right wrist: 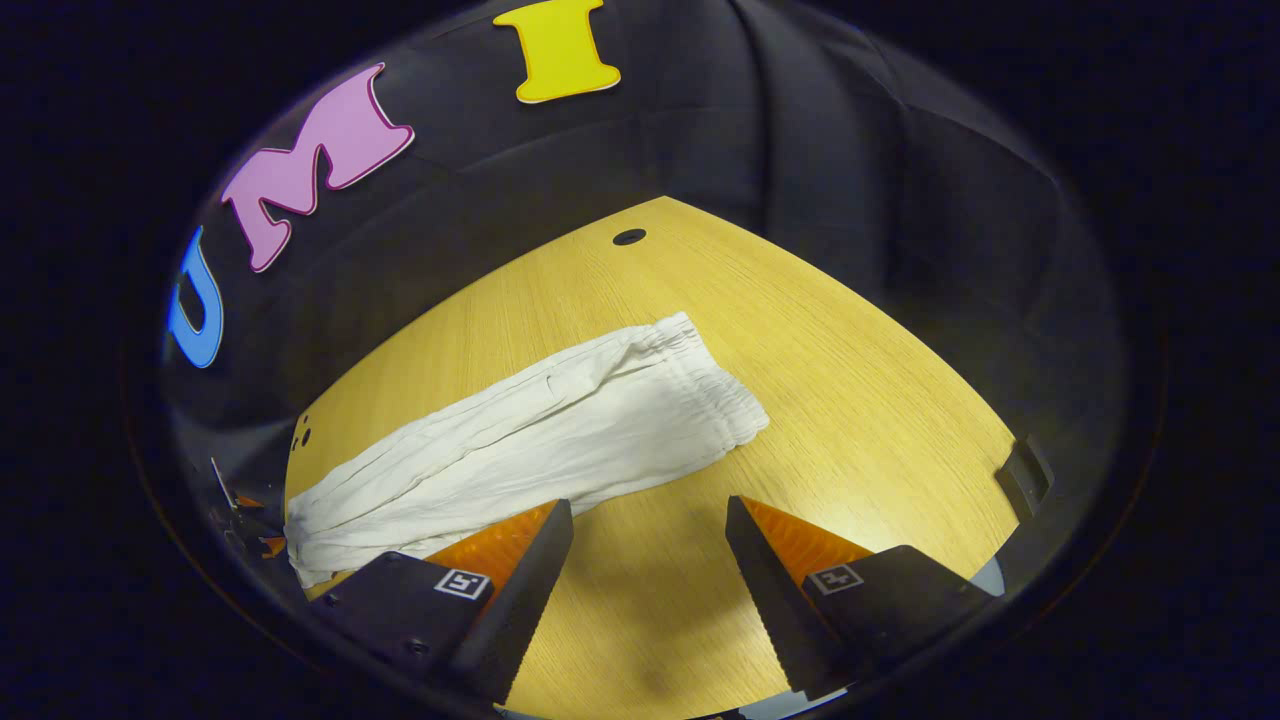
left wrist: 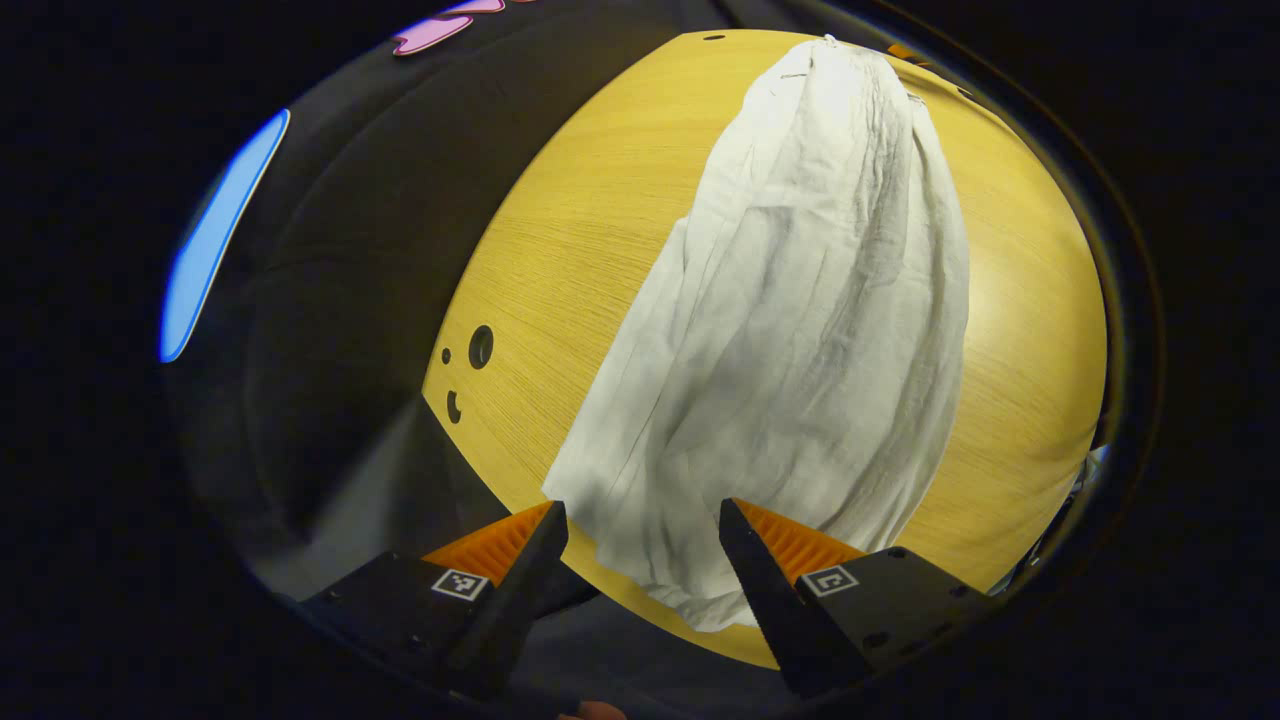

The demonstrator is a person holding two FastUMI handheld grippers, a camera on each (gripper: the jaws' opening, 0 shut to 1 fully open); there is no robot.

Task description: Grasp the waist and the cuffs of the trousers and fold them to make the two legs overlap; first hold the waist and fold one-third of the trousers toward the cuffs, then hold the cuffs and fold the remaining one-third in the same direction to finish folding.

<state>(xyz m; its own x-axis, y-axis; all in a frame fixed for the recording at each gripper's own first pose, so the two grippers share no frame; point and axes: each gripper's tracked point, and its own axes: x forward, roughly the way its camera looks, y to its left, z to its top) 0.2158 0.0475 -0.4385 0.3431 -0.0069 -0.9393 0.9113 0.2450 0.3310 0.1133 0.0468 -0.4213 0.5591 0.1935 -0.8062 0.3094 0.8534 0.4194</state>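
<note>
- The white, crinkled, thin-cloth trousers lie flat and lengthwise on the yellow wood-grain surface, already doubled so that one leg appears to rest on the other.
- In the right gripper view the gathered, elasticated waist is the end toward the right of the picture, while the cuffs run off toward the left edge of the surface.
- In the left gripper view the cuff end lies at the near edge of the surface and seems to hang a little over it; the waist is far off at the top.
- The left tool hovers with its fingers spread wide, one to each side of the cuff end, holding nothing.
- The right tool is likewise spread and empty, above bare surface just beside the long edge of the trousers, short of the waist.
- As I judge it, the legs already overlap and the first one-third fold from the waist is not yet made.
- The cloth looks light, soft and limp, so it will sag and crease wherever it is unsupported.
- Two layers lie together, and a shallow pinch might lift only the top one.
- The waistband is thicker and ruffled, which should give a firmer hold; taking both its corners would likely keep the fold square.
- The smooth wood may let the cloth slide if dragged.
</note>
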